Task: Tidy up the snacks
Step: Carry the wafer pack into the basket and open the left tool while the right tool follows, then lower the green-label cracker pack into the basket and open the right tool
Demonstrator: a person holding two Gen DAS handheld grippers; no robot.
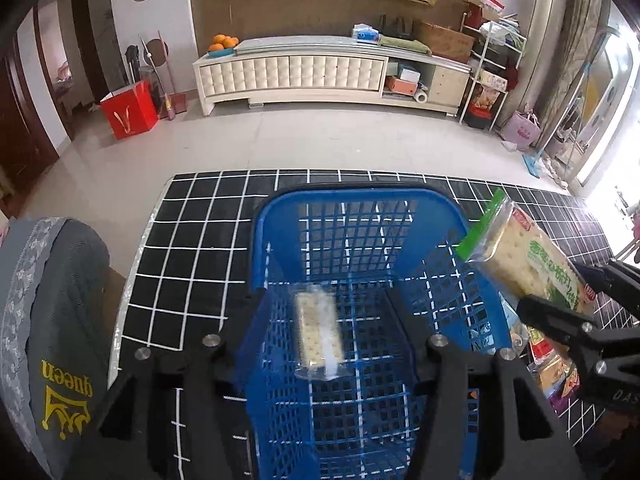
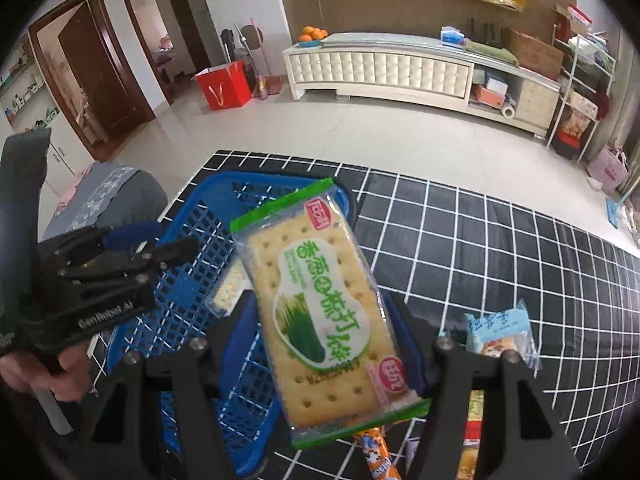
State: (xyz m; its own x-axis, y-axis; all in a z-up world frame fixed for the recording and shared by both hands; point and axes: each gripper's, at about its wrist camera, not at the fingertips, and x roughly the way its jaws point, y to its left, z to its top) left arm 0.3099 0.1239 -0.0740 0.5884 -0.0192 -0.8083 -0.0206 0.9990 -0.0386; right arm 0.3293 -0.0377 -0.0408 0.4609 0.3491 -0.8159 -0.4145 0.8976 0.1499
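Observation:
A blue plastic basket (image 1: 360,216) stands on the black grid-pattern table cloth; it also shows in the right wrist view (image 2: 192,240). A clear cracker pack (image 1: 318,330) is inside it, blurred. My left gripper (image 1: 324,304) is open above the basket's near end. My right gripper (image 2: 320,316) is shut on a green-trimmed cracker pack (image 2: 320,308) and holds it over the basket's right rim; the pack also shows in the left wrist view (image 1: 532,256).
Loose snack packs lie on the cloth to the right of the basket: a light blue one (image 2: 500,330), an orange stick (image 2: 378,456) and others (image 1: 556,376). A grey cushion (image 1: 56,320) sits left of the table. The table's far edge (image 1: 320,172) is beyond the basket.

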